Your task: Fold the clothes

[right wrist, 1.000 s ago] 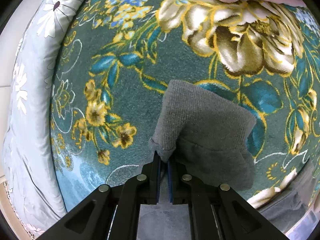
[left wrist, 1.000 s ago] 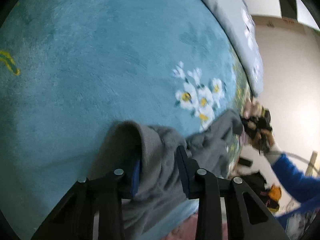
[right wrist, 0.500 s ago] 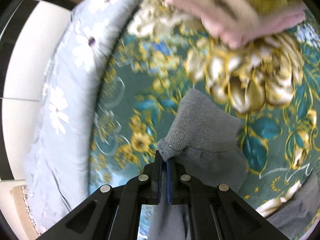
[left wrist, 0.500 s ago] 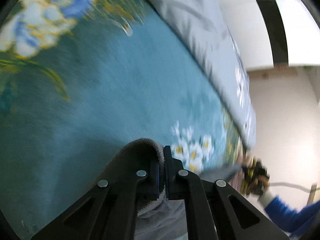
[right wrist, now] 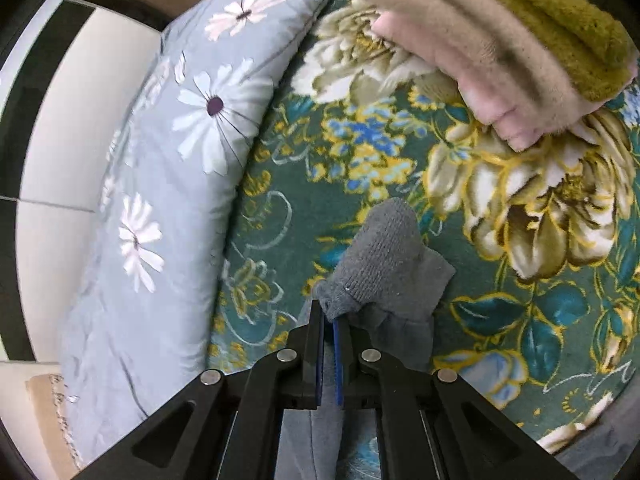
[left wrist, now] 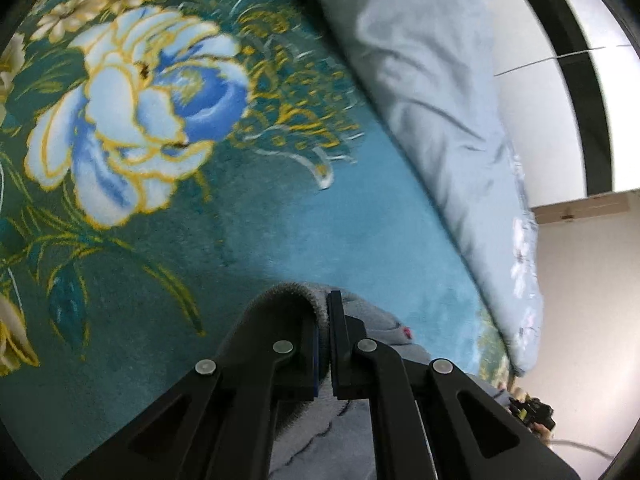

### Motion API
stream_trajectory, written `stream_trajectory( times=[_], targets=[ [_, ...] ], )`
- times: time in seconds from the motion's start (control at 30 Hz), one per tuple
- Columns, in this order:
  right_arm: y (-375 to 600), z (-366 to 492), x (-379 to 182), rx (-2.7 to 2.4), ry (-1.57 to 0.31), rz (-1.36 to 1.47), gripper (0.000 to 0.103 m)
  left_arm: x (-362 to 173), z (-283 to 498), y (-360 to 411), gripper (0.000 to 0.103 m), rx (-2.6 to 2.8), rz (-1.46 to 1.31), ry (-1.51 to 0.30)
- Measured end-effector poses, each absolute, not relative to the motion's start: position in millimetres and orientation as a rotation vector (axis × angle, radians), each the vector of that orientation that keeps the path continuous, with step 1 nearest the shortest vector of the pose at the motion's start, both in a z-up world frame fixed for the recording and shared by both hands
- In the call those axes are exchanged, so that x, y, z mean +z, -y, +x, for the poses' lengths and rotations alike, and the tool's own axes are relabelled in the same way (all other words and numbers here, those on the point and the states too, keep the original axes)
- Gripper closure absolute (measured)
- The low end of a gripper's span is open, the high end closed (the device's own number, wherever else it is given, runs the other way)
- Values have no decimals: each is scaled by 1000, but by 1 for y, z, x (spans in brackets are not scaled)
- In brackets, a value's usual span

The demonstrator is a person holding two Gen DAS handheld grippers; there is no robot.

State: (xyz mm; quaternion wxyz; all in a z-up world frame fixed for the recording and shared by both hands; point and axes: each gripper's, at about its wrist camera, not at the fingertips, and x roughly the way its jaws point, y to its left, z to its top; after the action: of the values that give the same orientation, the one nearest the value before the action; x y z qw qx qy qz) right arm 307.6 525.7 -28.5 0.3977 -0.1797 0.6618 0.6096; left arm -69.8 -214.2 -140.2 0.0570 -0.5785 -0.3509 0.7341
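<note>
A grey sweatshirt lies on a teal floral blanket (left wrist: 240, 220). In the left wrist view my left gripper (left wrist: 325, 304) is shut on a thick folded edge of the grey garment (left wrist: 280, 300), which drapes over the left finger and hangs below. In the right wrist view my right gripper (right wrist: 328, 316) is shut on the grey garment just behind its ribbed cuff (right wrist: 380, 256); the cuff sticks up beyond the fingertips, lifted off the blanket (right wrist: 500, 320). The other gripper and a hand (left wrist: 532, 412) show small at the lower right of the left wrist view.
A stack of folded clothes (right wrist: 500, 40), olive, beige and pink, lies on the blanket at the upper right of the right wrist view. A pale blue daisy-print quilt (right wrist: 168, 160) runs along the blanket's edge, also the quilt (left wrist: 440, 100) against a white wall.
The left jaws have closed on the grey garment edge and lifted it, turning toward the blue flower. The right gripper has risen with the cuff, bringing the folded stack into view.
</note>
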Motion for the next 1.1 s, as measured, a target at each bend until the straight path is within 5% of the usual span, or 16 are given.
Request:
stream_trajectory(
  times=[0.3,0.53,0.87,0.93,1.0,1.1],
  targets=[
    [-494,319,40,1936,-1493,-271,99,-136,-61,215,99,2232,-1724,1074],
    [-482,345,-86,1508,-1604,-654,99,-151,-65,213,99,2213,-1847,1075],
    [-484,352,-96,1485,-1605,-711,93,-154,-81,203,99,2229,-1902,1002],
    [-487,351,-88,1506,-1576,-724,87,-158,-80,205,98,2228,-1912,1030],
    [-493,353,-82,1490,-1525,-743,65,-161,-79,206,98,2226,-1918,1068],
    [-506,368,-70,1420,-1509,-657,59,-163,-79,206,98,2225,-1927,1080]
  ],
)
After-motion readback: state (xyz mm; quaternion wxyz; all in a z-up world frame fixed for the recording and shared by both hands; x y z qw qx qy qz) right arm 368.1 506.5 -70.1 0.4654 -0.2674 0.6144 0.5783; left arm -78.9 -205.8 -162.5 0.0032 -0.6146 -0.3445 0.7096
